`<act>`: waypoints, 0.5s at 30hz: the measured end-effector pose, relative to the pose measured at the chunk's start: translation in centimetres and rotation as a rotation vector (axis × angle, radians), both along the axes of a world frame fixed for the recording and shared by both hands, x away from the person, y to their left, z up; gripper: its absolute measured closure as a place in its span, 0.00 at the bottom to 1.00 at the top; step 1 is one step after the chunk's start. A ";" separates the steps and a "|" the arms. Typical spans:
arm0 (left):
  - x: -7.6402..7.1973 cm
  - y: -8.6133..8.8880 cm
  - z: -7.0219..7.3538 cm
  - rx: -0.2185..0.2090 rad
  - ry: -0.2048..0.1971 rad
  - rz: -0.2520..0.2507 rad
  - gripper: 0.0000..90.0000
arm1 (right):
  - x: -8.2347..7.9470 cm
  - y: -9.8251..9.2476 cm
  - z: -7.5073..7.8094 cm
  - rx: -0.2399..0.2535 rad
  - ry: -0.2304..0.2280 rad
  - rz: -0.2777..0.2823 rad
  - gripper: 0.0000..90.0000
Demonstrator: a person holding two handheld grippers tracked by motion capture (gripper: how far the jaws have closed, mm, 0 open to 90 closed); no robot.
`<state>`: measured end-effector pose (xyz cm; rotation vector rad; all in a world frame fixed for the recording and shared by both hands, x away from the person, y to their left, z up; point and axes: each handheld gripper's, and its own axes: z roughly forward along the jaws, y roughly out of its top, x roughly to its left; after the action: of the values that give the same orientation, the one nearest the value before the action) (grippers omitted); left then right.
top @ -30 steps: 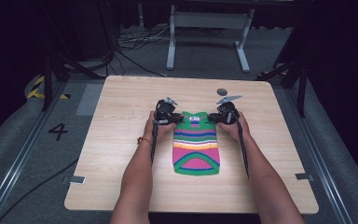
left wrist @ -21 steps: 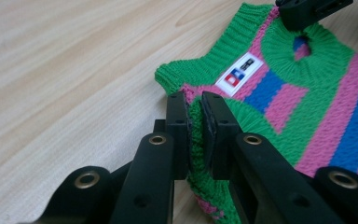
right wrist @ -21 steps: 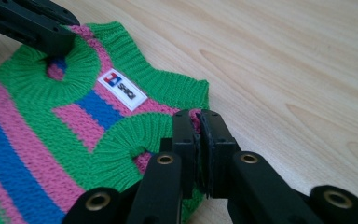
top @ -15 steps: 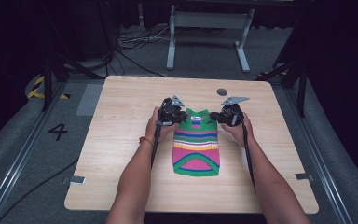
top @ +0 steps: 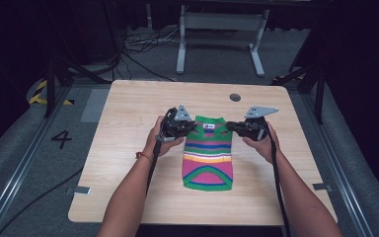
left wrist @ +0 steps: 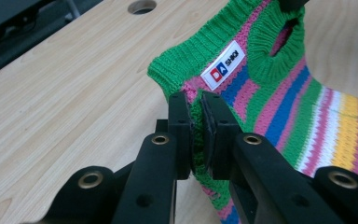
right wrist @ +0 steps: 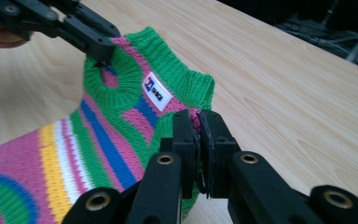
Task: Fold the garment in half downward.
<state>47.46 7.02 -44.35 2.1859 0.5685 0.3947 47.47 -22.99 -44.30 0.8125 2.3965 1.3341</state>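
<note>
A small knitted sweater (top: 208, 158) in green, pink, blue, white and yellow stripes lies lengthwise on the wooden table (top: 128, 113), its collar end at the far side and raised off the wood. My left gripper (top: 191, 127) is shut on the sweater's left shoulder edge. In the left gripper view the jaws (left wrist: 196, 100) pinch green knit beside the white label (left wrist: 223, 65). My right gripper (top: 229, 126) is shut on the right shoulder edge. Its own view shows its jaws (right wrist: 197, 116) clamped on the sweater (right wrist: 98, 140), with the left gripper (right wrist: 93, 39) at the armhole beyond.
A round cable hole (top: 235, 97) sits in the table near the far edge, right of centre. Bare wood lies on both sides of the sweater. Beyond the table stand a white metal frame (top: 217, 29) and loose cables (top: 138, 44) on the floor.
Both grippers have risen and drawn slightly toward the near edge. The sweater's collar end has come up off the table with them.
</note>
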 end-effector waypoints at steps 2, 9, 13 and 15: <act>-0.9 0.3 0.3 -0.008 -0.019 -0.028 0.92 | -0.8 0.1 0.4 -0.003 -0.015 0.034 0.95; -3.5 0.9 0.4 0.015 -0.067 -0.082 0.92 | -3.1 0.3 1.0 0.000 -0.040 0.136 0.95; -4.7 1.4 0.4 0.024 -0.084 -0.110 0.92 | -4.2 0.1 0.8 -0.006 -0.042 0.166 0.95; -5.4 1.5 0.4 0.032 -0.091 -0.126 0.92 | -4.8 -0.1 0.7 -0.006 -0.040 0.181 0.95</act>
<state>42.05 8.49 -44.00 2.2084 0.3745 0.4353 42.68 -23.05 -43.62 0.5730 2.4907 1.3935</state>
